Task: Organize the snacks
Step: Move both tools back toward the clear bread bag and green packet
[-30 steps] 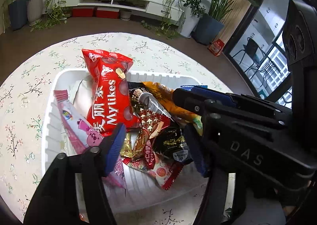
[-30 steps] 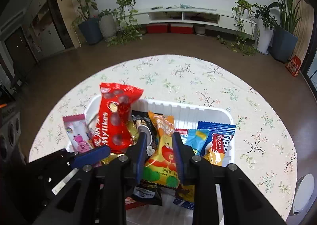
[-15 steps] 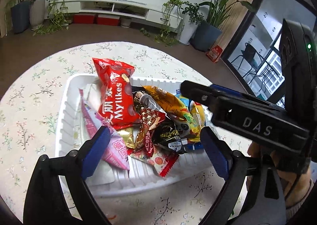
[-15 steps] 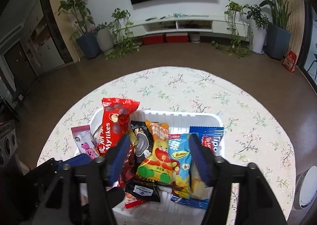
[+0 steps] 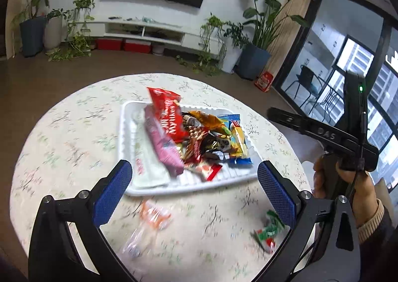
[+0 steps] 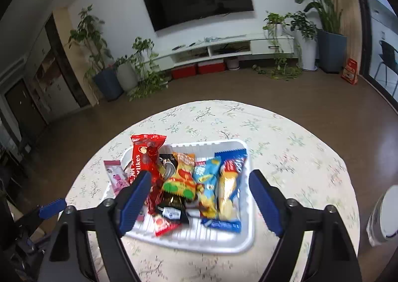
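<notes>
Remaining work: two loose snacks lay on the table (image 5: 62, 133), outside the tray (image 5: 124, 133), so by my reading the tidying was nearly but not wholly done.
Left gripper: the left gripper (image 5: 195, 193) hung released, jaws wide apart, holding nothing, above the near table edge.
Clear packet: a clear packet (image 5: 146, 224) with orange print lay near and slightly left of that gripper's midline, close below its left finger; blur hid its details, but its long axis seemed to run from near-left to far-right.
Tray: just beyond the packet, the white tray held the heaped snacks, a red bag (image 5: 168, 113) leaning at its far-left corner, a pink bar (image 5: 161, 147) beside it, and yellow and blue packs toward the right.
Green candy: a small green-and-red candy (image 5: 270, 229) lay to the right, close under the left gripper's right finger and well apart from the clear packet.
Right gripper: the right gripper (image 6: 200, 198) also hung unclenched and empty, over the tray's near rim; neither loose snack showed in its view.
Nearer hand: the left looked better placed for either loose piece, probably a short drop toward the near table.
Obstacles: nothing stood between the left gripper and the packet; the tray's near wall lay just behind it, and the right hand (image 5: 348, 182) gripped its tool at far right.
</notes>
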